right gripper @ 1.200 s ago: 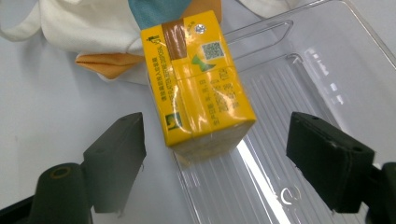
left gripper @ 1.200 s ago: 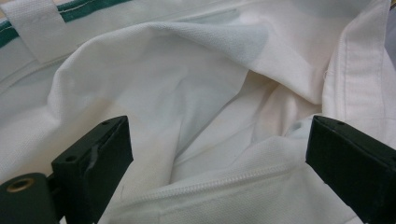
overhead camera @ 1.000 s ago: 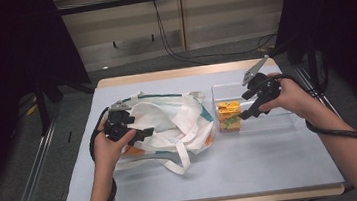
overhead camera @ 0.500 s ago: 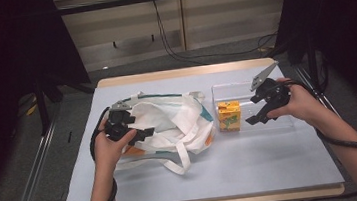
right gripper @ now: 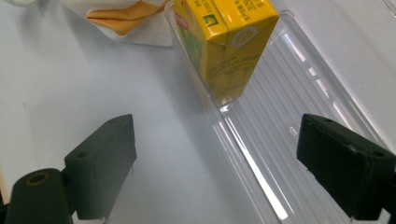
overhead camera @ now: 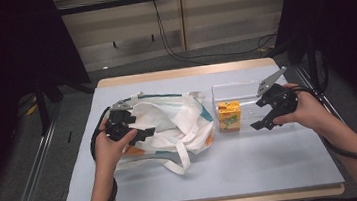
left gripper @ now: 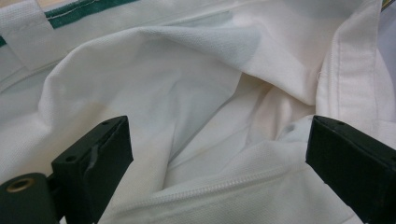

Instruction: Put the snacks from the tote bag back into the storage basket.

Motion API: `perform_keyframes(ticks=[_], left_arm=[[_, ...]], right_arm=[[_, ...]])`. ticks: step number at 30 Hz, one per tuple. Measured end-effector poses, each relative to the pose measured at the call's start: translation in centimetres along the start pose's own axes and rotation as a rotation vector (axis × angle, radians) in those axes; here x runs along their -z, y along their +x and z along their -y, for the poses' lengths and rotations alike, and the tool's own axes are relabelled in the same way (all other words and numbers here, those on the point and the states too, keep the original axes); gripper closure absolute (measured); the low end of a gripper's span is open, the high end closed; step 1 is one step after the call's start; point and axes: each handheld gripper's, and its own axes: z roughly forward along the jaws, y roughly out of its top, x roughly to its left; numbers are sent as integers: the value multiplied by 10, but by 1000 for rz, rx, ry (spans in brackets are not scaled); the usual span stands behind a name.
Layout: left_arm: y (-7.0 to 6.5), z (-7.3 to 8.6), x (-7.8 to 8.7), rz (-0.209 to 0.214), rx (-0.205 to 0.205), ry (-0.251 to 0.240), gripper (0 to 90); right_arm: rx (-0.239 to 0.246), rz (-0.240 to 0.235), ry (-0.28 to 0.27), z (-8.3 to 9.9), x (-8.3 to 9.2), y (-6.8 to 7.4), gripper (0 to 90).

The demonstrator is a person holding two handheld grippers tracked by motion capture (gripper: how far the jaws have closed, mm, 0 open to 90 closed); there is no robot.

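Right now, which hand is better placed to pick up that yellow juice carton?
The right. Its tool is open beside the juice carton in the clear tray; the left tool is at the tote bag.

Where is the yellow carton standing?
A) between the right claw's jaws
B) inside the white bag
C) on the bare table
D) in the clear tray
D: the carton stands upright in the clear tray, apart from the open right claw.

Tote bag [overhead camera: 169, 124]: I see white cloth with green trim and an orange patch, crumpled, lying on the table's left half, mouth gaping.
Juice carton [overhead camera: 229, 115]: yellow-orange, upright at the clear tray's [overhead camera: 275, 126] left end.
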Motion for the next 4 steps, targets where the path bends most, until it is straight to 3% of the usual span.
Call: perform_keyframes(ticks=[4], left_arm=[[-1,0,0,-6,-3,8,72]], right_arm=[[-20,13,-12,6,1,4,93]])
